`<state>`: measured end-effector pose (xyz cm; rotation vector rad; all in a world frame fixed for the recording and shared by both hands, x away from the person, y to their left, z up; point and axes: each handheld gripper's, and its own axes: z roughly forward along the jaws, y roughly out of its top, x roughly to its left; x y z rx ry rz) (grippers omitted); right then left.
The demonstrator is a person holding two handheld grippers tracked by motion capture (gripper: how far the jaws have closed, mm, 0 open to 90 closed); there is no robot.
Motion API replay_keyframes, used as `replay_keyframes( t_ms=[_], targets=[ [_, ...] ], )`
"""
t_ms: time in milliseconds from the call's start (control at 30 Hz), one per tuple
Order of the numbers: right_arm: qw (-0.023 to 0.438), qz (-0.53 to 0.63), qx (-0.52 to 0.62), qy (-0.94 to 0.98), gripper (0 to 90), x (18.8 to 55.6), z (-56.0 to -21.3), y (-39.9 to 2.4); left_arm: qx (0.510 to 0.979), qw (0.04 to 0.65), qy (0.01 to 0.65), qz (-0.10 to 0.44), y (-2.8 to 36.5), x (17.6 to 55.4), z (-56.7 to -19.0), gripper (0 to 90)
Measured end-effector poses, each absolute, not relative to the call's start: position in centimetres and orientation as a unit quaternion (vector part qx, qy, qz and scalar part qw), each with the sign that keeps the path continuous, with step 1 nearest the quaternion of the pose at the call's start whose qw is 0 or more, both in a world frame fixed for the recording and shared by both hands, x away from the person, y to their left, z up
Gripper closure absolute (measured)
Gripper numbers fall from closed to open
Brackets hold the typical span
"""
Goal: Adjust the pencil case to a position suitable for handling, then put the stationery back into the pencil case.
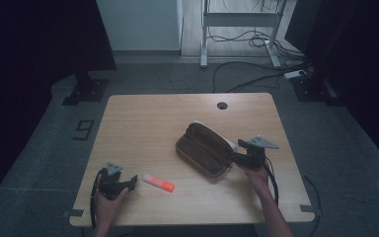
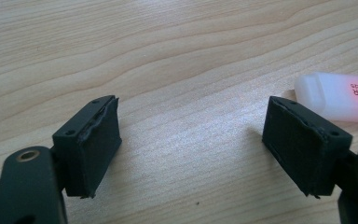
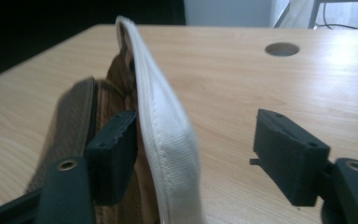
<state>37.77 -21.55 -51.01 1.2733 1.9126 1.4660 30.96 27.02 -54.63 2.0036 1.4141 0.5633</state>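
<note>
A brown fabric pencil case [image 1: 205, 149] with a white rim [image 3: 168, 130] lies open right of the table's middle. My right gripper [image 1: 237, 157] is at its near right end and is open. In the right gripper view the white rim stands between the jaws, close against the left pad [image 3: 116, 154] and well apart from the right one. A white marker with an orange end [image 1: 159, 183] lies near the front edge. My left gripper [image 1: 131, 181] rests just left of it, open with bare wood between its pads [image 2: 191, 135]. The marker's white end [image 2: 340, 95] shows beyond the right pad.
The wooden table [image 1: 143, 128] has a round cable hole [image 1: 221, 105] at its back middle. Behind it on the grey floor are a white desk frame [image 1: 239, 19], loose cables [image 1: 256, 79] and dark stand bases [image 1: 85, 91].
</note>
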Motion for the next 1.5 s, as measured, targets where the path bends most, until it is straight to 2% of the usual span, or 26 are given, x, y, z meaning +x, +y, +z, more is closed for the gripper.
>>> replay_keyframes(
  t_ms=[167,267,367,667,1000,1500],
  targets=[
    [0.207,0.540,0.454,0.677,28.9,37.0,-50.1,-22.2,0.758,0.308,0.535,0.213,27.0,31.0,-54.6,18.9],
    [0.241,0.532,0.452,0.674,28.0,36.2,-49.5,-22.1,0.758,0.308,0.535,0.213,27.0,31.0,-54.6,18.9],
    [0.246,0.532,0.448,0.675,28.4,35.9,-49.2,-22.0,0.758,0.308,0.535,0.213,27.0,31.0,-54.6,18.9],
    [0.212,0.546,0.428,0.688,29.2,35.2,-48.2,-21.1,0.758,0.308,0.535,0.213,27.0,31.0,-54.6,18.9],
    [0.174,0.558,0.386,0.713,31.6,34.2,-48.0,-17.9,0.758,0.308,0.535,0.213,27.0,31.0,-54.6,18.9],
    [0.152,0.545,0.356,0.744,30.1,33.7,-49.1,-14.0,0.758,0.308,0.535,0.213,27.0,31.0,-54.6,18.9]
  ],
)
